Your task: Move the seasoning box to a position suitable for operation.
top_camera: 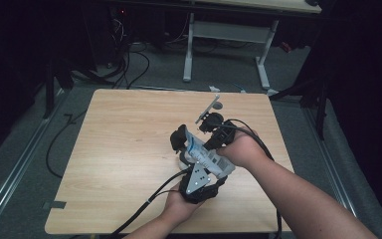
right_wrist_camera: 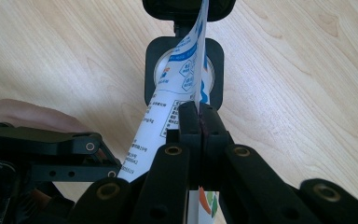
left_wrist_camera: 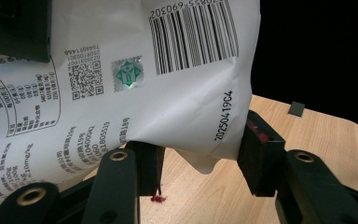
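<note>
A white printed pouch (top_camera: 205,155) with a barcode hangs over the right half of the wooden table (top_camera: 124,144), held between both grippers. In the left gripper view, my left gripper (left_wrist_camera: 200,161) has its jaws fairly wide, with the pads pressed on either side of the pouch's (left_wrist_camera: 168,93) lower corner. My right gripper (right_wrist_camera: 199,122) is shut on the pouch's (right_wrist_camera: 161,119) thin flat edge. In the high view, the left gripper (top_camera: 203,168) comes up from the near side and the right gripper (top_camera: 199,145) reaches in from the right. A black square piece (right_wrist_camera: 184,70) with a white round face sits just beyond the pouch.
The table's bare wood stretches to the left and far side. A small red mark (left_wrist_camera: 158,199) lies on the wood under the pouch. A strip of tape (top_camera: 54,204) sits at the near left corner. Cables (top_camera: 129,64) and a desk frame (top_camera: 224,35) stand on the floor beyond.
</note>
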